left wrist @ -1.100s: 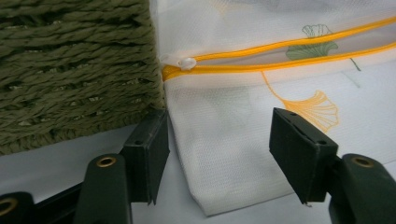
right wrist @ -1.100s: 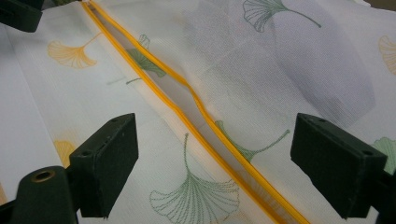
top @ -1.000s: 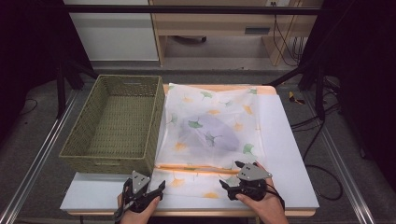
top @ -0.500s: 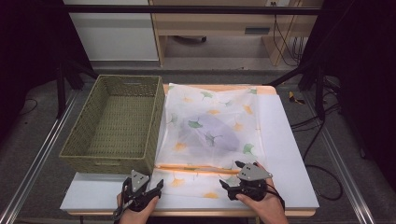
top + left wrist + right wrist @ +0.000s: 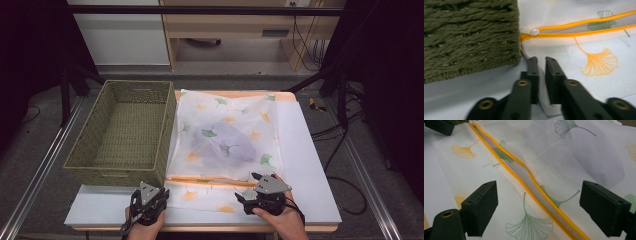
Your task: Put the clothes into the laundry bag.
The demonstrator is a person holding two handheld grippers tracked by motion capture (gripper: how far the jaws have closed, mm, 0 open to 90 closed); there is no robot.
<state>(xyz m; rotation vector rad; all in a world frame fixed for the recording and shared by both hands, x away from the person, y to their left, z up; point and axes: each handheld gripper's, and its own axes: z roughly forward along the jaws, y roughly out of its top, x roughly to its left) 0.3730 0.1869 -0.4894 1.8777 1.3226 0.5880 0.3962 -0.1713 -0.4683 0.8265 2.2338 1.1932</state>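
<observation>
A white mesh laundry bag (image 5: 200, 117) printed with ginkgo leaves lies flat on the table, a grey garment (image 5: 227, 145) showing through it. An orange zipper (image 5: 524, 180) runs across its near end. My left gripper (image 5: 541, 60) is at the bag's near left corner, beside the basket; its jaws have just been closing and now pinch the bag's white edge (image 5: 544, 100). My right gripper (image 5: 539, 195) stands open over the near right part of the bag, the zipper running between its wide-apart jaws. From above, the left gripper (image 5: 162, 195) and right gripper (image 5: 245, 197) sit at the front edge.
An olive woven basket (image 5: 120, 172) stands left of the bag, its near corner (image 5: 474, 37) close to my left jaws. The white tabletop (image 5: 310, 165) shows bare to the right of the bag. Cables lie on the floor at the right.
The left gripper's jaws have come together on the bag's corner. Neither hand has shifted, and the right gripper stays open.
</observation>
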